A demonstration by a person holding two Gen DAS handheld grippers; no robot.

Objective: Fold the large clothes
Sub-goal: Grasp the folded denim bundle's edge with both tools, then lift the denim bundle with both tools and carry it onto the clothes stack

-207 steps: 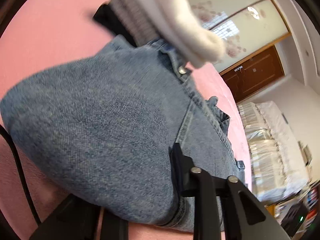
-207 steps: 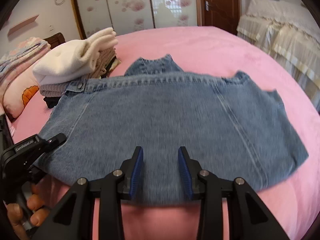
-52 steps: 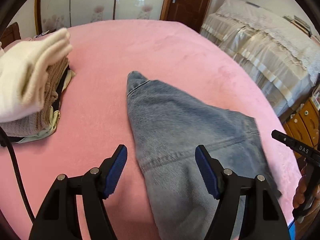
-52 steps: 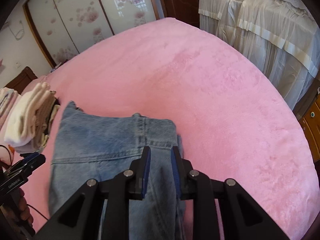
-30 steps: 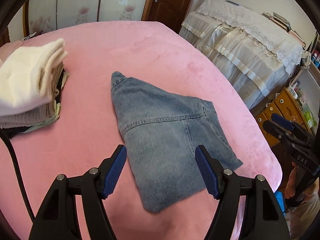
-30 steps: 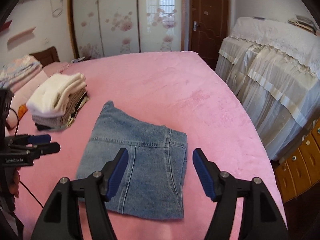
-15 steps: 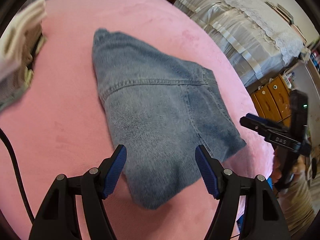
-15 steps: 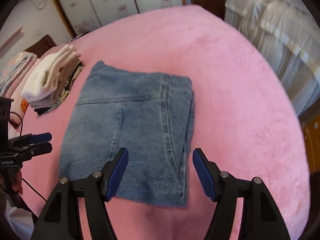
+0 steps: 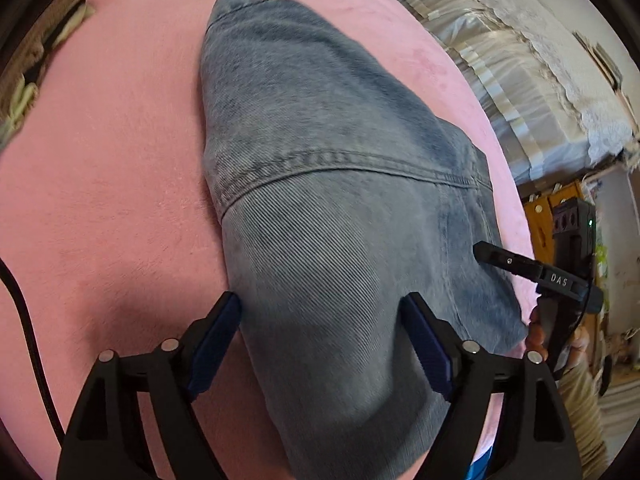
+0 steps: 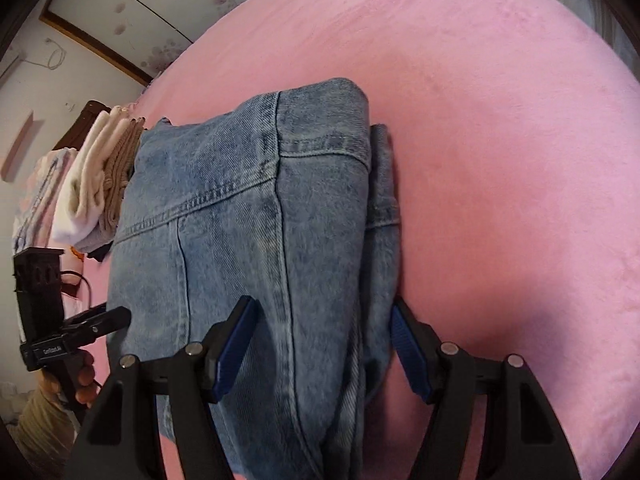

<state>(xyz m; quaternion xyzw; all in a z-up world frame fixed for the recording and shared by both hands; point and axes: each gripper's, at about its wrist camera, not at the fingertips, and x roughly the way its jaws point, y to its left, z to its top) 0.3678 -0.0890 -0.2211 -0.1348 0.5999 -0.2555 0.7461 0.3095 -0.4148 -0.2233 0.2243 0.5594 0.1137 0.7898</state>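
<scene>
Folded denim garment point(image 9: 320, 208) lies flat on the pink bedspread point(image 9: 104, 184), near the bed's front edge; blue, stitched seams showing, layers stacked along its right side in the right wrist view point(image 10: 256, 216).

Left gripper point(image 9: 320, 340): jaws spread wide, blue pads either side of the near left part of the denim, low over it. Contact with cloth cannot be told. Nothing clamped.

Right gripper point(image 10: 320, 344): jaws likewise wide apart, straddling the near right edge of the garment where the folded layers show. Nothing clamped; contact unclear.

Each gripper appears in the other's view: the right one at the denim's right edge point(image 9: 532, 268), the left one at its left edge point(image 10: 76, 340), both held by a hand.

Stack of folded clothes point(image 10: 100, 176), white and tan knits, sits on the bedspread just beyond the denim's far left corner. Black cable point(image 9: 24, 340) trails along the left. Cream draped cover point(image 9: 520, 80) to the right of the bed.
</scene>
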